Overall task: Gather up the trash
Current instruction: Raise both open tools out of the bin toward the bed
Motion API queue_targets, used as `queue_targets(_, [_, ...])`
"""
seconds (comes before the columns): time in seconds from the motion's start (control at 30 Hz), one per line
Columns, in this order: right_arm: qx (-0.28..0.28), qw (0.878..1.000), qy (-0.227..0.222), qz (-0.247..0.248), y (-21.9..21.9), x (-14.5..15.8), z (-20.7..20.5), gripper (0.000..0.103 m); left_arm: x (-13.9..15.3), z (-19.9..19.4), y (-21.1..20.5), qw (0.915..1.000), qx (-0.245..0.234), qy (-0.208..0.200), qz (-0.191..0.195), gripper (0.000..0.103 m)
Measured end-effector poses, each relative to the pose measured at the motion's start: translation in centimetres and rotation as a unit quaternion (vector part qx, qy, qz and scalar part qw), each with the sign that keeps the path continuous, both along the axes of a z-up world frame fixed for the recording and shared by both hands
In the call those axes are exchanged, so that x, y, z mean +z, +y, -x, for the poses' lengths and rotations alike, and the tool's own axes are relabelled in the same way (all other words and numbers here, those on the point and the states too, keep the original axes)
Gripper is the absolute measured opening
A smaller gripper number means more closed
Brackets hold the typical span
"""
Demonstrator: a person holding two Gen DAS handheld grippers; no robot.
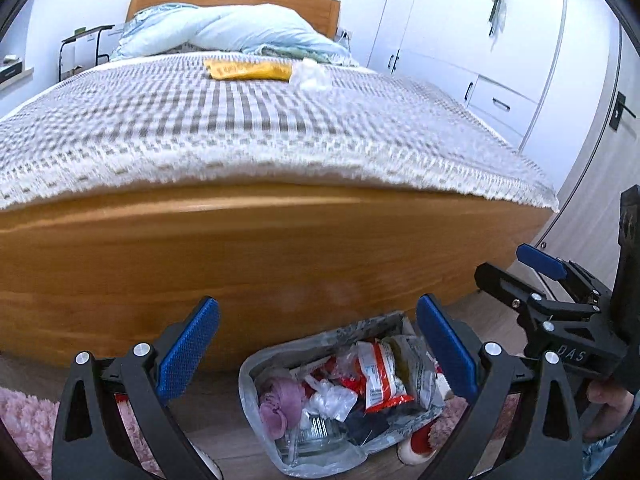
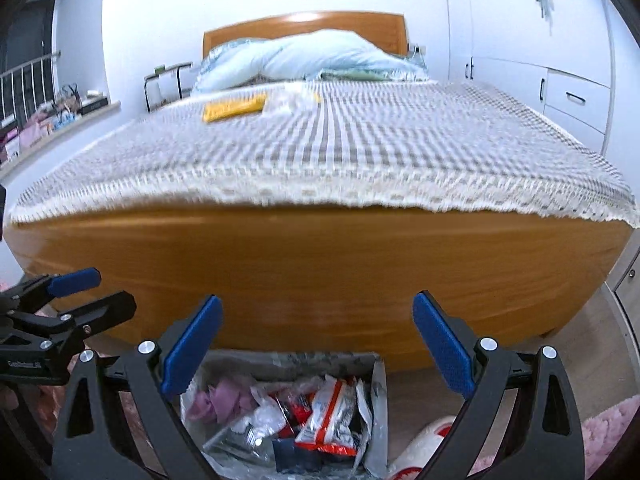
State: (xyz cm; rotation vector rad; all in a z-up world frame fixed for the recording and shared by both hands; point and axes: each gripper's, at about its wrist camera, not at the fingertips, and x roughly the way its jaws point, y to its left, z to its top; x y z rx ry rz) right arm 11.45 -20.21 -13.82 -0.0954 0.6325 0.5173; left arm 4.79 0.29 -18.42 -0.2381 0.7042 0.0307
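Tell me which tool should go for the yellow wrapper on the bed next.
Left, narrowly. Both tools, left tool and right tool, are open and empty above the trash bag. The yellow wrapper lies left of the bed's middle, on the left tool's side.

On the floor before the bed's footboard (image 1: 280,248), a trash bag (image 1: 340,396) full of wrappers. On the bedspread (image 1: 240,120), a packet (image 1: 248,69), touching a crumpled plastic piece (image 1: 310,74) at its right. Behind them, pillows (image 1: 224,30). Right of the bed, a wardrobe (image 1: 460,32).
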Motion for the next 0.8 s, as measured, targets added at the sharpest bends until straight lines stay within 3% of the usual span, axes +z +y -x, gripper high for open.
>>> queue_targets(0.3, [-0.001, 0.998, -0.039, -0.043, -0.4, 3.1, -0.5, 0.092, 2.4, 0.5, 1.0, 0.9991, -0.003, -0.04, 0.008, 0.096])
queue_targets(0.43, [-0.005, 0.997, -0.051, -0.049, -0.5, 4.3, -1.0, 0.092, 4.1, 0.7, 1.1, 0.9976, -0.008, -0.068, -0.011, 0.095])
queue_targets(0.8, [-0.006, 0.995, -0.095, -0.039, 1.2, 6.4, -2.7, 0.092, 7.9, -0.3, 3.2, 0.9914, 0.005, -0.126, -0.034, 0.095])
